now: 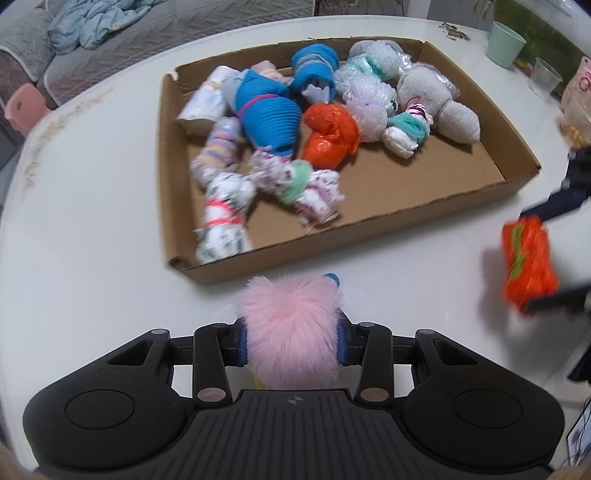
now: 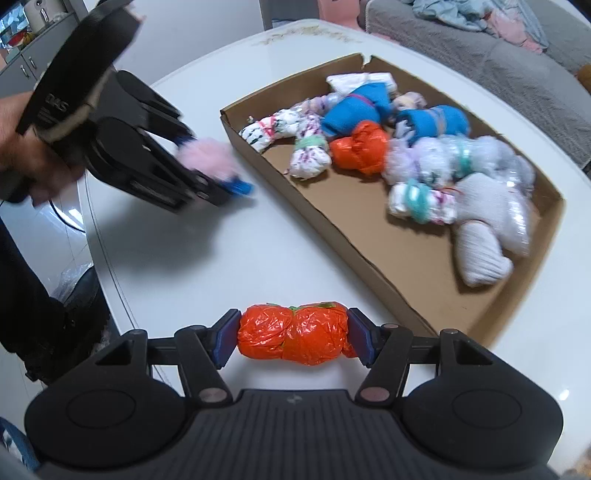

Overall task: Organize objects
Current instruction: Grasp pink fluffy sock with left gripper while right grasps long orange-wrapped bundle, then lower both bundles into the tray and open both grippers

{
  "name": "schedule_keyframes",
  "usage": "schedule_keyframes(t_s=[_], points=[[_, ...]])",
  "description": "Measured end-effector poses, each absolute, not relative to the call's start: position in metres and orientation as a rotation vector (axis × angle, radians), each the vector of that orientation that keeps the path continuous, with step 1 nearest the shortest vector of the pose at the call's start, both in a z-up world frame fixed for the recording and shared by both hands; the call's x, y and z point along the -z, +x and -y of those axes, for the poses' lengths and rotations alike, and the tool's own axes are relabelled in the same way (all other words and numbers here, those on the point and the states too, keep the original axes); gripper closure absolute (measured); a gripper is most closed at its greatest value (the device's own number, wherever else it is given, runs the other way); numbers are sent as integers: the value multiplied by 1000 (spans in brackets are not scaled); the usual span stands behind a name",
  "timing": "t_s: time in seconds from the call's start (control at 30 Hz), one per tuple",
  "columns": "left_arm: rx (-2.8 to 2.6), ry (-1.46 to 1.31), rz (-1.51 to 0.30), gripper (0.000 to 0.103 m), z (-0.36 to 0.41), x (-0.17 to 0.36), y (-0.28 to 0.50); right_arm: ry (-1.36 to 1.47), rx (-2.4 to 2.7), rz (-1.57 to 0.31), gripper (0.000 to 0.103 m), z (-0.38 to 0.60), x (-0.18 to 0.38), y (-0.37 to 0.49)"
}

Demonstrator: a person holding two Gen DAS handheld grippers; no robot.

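Note:
A pink fluffy ball sits between the blue pads of my left gripper, which is shut on it just in front of the cardboard box. My right gripper is shut on an orange plastic-wrapped bundle, held lengthwise between its pads above the white table. In the left wrist view that orange bundle shows at the right edge. The box holds several wrapped bundles, among them a blue one, an orange one and a grey sock roll.
A mint cup, a clear plastic cup and a snack bag stand on the table behind the box. A grey sofa with blue cloth lies beyond. A person's hand holds the left gripper.

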State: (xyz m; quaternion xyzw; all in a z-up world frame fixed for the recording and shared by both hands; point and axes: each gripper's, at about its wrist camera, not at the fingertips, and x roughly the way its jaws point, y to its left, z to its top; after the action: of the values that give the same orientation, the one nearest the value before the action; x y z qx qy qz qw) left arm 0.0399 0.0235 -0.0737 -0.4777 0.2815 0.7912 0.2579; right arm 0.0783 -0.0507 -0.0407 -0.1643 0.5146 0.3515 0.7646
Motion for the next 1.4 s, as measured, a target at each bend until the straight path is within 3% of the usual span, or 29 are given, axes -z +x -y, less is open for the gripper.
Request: schedule_keyframes(t_s=[0.2, 0.47, 0.67, 1.4], points=[[-2141, -1134, -775, 56, -21, 24, 47, -290, -647, -1024, 45, 92, 11, 93], [-2089, -942, -742, 56, -82, -21, 43, -215, -565, -835, 45, 116, -22, 116], [-2004, -924, -837, 56, -120, 1, 39, -231, -611, -830, 45, 104, -15, 128], [-1952, -1094, -867, 55, -145, 75, 10, -281, -632, -967, 45, 88, 25, 154]])
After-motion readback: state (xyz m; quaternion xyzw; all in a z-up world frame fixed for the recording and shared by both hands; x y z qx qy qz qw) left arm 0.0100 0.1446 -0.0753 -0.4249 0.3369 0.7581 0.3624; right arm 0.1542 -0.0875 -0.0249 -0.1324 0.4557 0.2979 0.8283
